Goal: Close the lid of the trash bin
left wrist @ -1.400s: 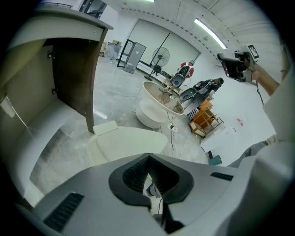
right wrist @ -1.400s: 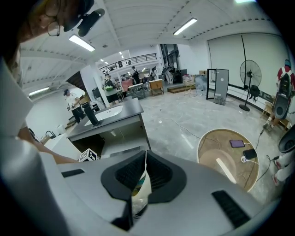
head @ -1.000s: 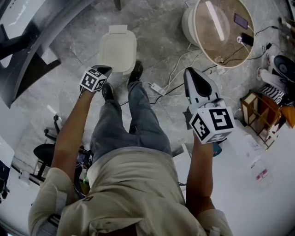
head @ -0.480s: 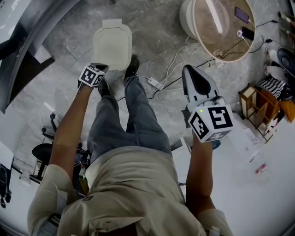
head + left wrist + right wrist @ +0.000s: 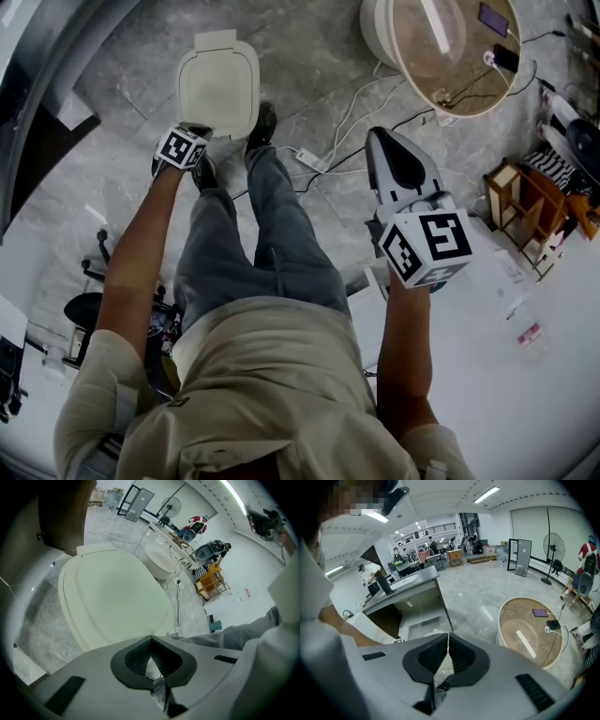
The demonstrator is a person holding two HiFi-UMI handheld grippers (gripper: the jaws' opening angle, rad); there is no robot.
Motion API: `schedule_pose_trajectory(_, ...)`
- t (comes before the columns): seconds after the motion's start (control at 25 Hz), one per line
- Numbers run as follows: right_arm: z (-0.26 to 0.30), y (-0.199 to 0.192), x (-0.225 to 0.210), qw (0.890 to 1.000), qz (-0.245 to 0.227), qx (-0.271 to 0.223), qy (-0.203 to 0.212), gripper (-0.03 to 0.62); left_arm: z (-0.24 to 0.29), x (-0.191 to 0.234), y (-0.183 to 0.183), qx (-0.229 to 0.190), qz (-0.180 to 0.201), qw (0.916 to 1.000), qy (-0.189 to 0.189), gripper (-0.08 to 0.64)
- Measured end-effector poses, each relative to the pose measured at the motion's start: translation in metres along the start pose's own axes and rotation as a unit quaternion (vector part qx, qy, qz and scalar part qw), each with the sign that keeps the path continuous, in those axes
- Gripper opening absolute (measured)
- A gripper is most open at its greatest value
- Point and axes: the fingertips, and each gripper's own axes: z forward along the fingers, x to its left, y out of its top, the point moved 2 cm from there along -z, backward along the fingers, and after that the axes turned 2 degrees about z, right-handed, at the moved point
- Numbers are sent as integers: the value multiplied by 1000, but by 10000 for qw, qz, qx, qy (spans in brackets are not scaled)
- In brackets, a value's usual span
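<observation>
Little differs from a second ago: your left gripper (image 5: 149, 641) is at the near edge of the trash bin (image 5: 218, 84) as before, jaws together on nothing, and the lid (image 5: 112, 602) lies flat right ahead of it; whether they touch can't be told. Your right gripper (image 5: 448, 635) is well to the right of the bin, jaws pressed together and empty. There's bare grey marble floor (image 5: 122, 122) left of the left gripper, and cables (image 5: 349, 120) and a round table (image 5: 469, 66) ahead of the right one.

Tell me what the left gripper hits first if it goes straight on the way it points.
The cream lid of the trash bin, which fills the view right beyond the left gripper and its shut tips. Nothing shows between them, though depth is unclear.
</observation>
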Motion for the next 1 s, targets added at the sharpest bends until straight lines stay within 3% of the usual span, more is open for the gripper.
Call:
schedule_pose_trajectory(0.36, 12, -11, -5, 9999, 70, 119, 0, 26, 18, 0, -4, 262, 277, 9993, -44, 14)
schedule_pose_trajectory(1.0, 18, -7, -4, 9999, 94, 113, 43, 26, 22, -2, -4, 449, 415, 9981, -107, 12)
